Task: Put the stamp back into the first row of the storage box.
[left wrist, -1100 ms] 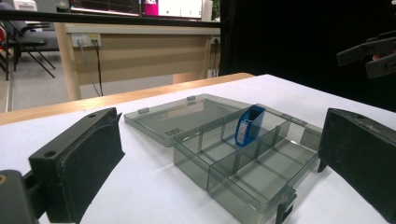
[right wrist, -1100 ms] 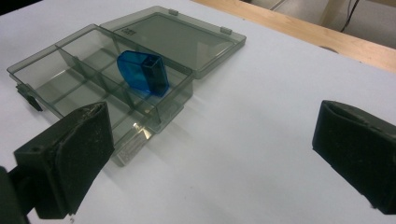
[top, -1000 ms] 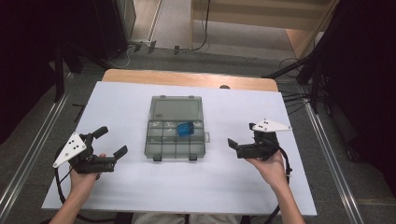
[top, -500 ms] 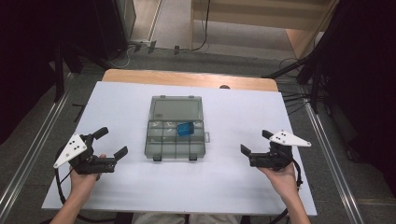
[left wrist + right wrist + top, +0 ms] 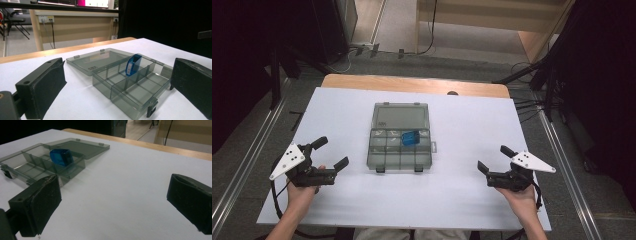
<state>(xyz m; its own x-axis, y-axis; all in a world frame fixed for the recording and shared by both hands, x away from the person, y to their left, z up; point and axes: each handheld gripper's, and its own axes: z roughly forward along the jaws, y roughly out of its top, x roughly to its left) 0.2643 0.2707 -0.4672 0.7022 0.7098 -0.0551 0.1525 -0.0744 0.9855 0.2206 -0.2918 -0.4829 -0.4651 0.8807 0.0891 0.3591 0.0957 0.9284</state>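
An open compartment box (image 5: 400, 137) holding a blue item (image 5: 411, 138) sits mid-worktop (image 5: 462, 125); the left gripper (image 5: 330, 158) and right gripper (image 5: 495, 159) flank it, well apart, fingers spread, empty.

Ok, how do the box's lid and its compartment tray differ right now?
The lid lies folded open, flat on the white table on the far side, while the compartment tray sits nearer the person. The lid is one undivided smoky panel; the tray is split by dividers into compartments. The lid carries nothing; the tray holds a small blue item in a far-row compartment. Both are the same translucent grey plastic, joined along the hinge edge.
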